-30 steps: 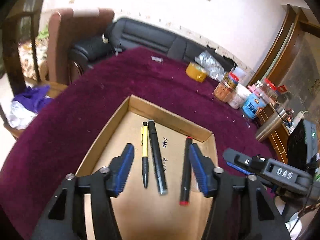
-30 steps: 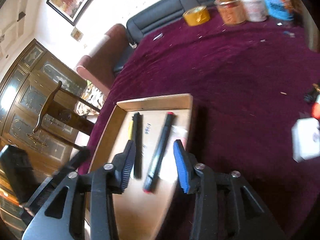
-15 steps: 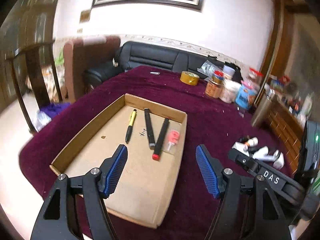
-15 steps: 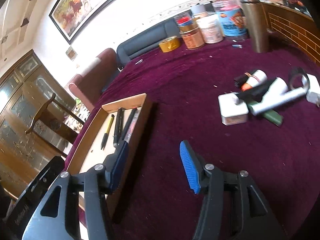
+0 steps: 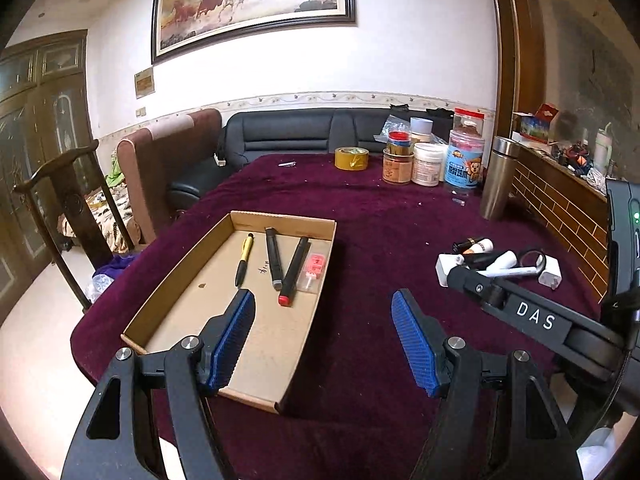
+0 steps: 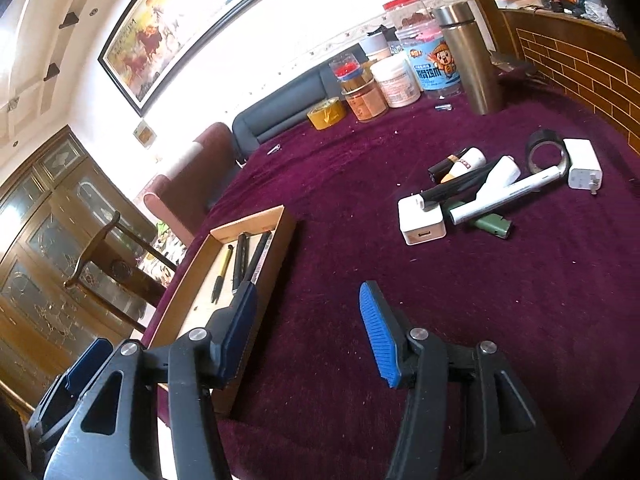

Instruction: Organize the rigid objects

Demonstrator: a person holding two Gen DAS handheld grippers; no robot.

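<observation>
Over on the left of the table [image 5: 384,216], the cardboard tray [image 5: 280,360] has a yellow pen [image 5: 244,258], two black markers [image 5: 274,258] and a small pink packet [image 5: 314,266] lying flat inside. Well to its right sits a loose pile: white chargers [image 6: 422,220], white tubes [image 6: 508,192], a tape ring [image 6: 546,154]. Both grippers, left [image 5: 324,344] and right [image 6: 306,336], hover with fingers released, holding nothing.
</observation>
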